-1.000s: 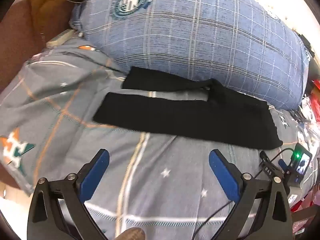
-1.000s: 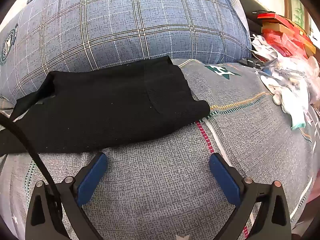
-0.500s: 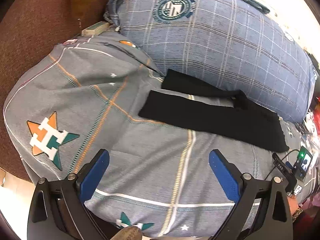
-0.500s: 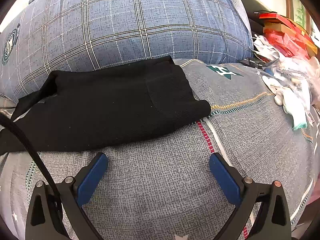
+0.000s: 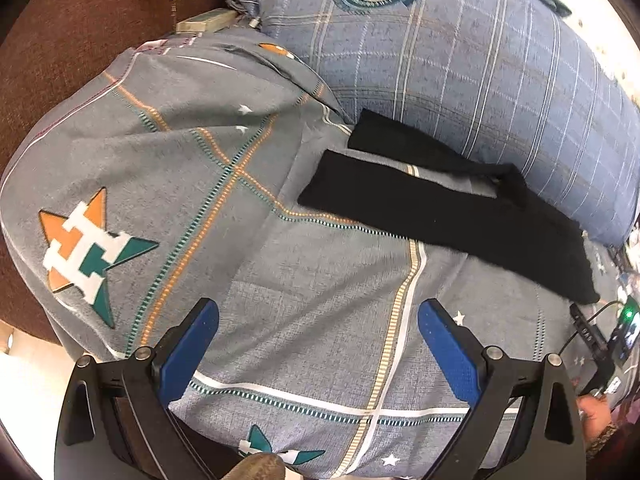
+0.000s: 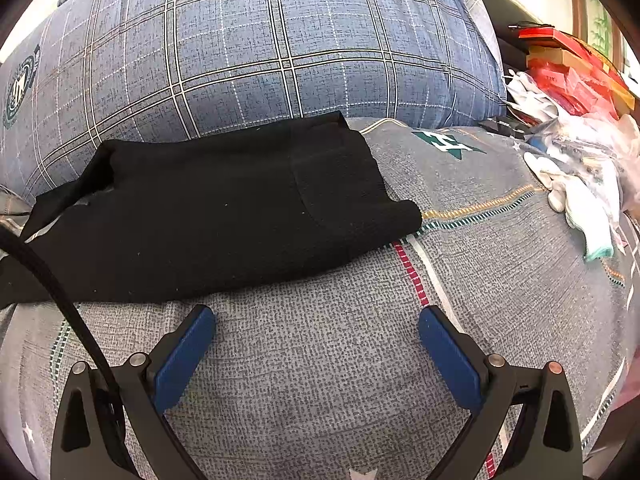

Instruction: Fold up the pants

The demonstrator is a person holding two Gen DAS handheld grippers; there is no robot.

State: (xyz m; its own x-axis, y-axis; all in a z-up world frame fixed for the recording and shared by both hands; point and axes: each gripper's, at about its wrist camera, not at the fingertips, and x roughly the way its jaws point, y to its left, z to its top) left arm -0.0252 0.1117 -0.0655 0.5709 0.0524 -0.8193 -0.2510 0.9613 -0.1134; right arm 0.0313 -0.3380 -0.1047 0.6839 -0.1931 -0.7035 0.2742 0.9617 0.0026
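Black pants (image 5: 452,212) lie flat on a grey patterned bedspread (image 5: 224,208), legs spread to the left and waist to the right, against a blue plaid pillow (image 5: 460,52). My left gripper (image 5: 318,320) is open and empty, well back from the leg ends, over the bed's near edge. In the right wrist view the waist part of the pants (image 6: 224,208) lies just ahead of my right gripper (image 6: 316,320), which is open, empty and low over the bedspread (image 6: 480,248). A black cable (image 6: 52,288) crosses that view's left side.
A brown headboard (image 5: 72,16) stands at the far left. The plaid pillow (image 6: 260,52) walls off the back. White cloths and bags (image 6: 576,184) and red boxes (image 6: 576,76) pile up at the right. A small device with a green light (image 5: 624,328) sits at the right edge.
My left gripper has pulled back and to the left from the pants, bringing the star logo and headboard into view. The right gripper has barely moved. The pants lie unchanged.
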